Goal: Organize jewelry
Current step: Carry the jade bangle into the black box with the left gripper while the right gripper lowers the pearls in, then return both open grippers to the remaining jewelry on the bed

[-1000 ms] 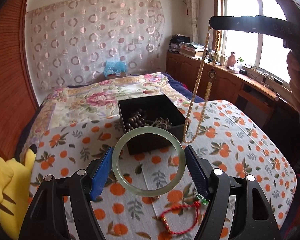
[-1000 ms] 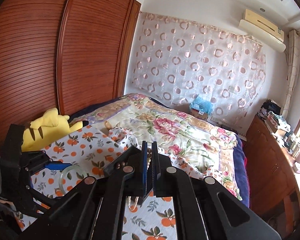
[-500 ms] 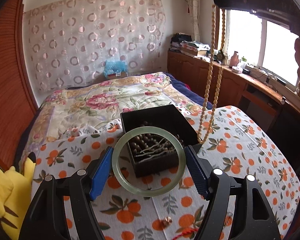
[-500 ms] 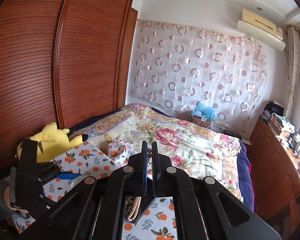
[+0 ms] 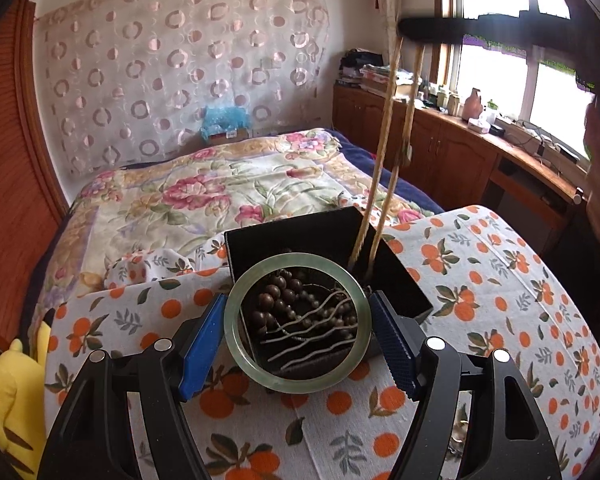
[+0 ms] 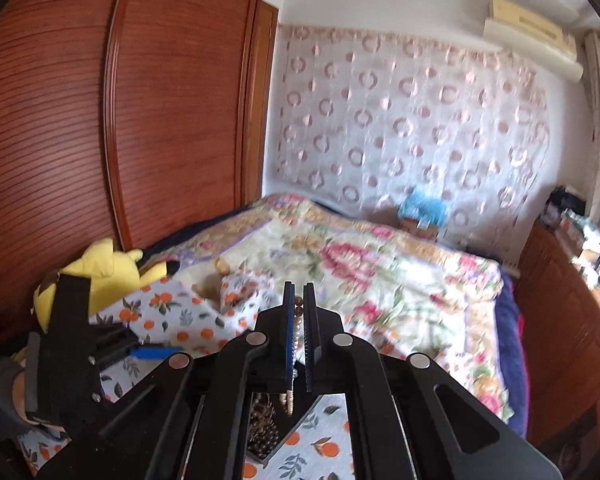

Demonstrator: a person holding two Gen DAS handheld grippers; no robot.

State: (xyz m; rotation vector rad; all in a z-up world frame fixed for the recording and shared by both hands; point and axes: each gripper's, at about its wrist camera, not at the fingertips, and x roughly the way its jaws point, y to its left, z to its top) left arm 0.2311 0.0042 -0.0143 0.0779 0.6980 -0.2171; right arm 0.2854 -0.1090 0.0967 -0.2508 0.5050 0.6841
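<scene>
Our left hand-held gripper (image 5: 298, 330) clamps the bangle (image 5: 298, 328) over the box (image 5: 396, 280); our right hand-held gripper (image 6: 299, 328) pinches the necklace (image 5: 384, 168), whose loop hangs into the box

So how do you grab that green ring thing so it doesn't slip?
Hold the green bangle by its outer rim, one pad at each side across the widest part, coming in level with the ring. It is a smooth, hard circle, so opposite points keep it centred. The left hand-held gripper grips it that way now, above the black box.
</scene>
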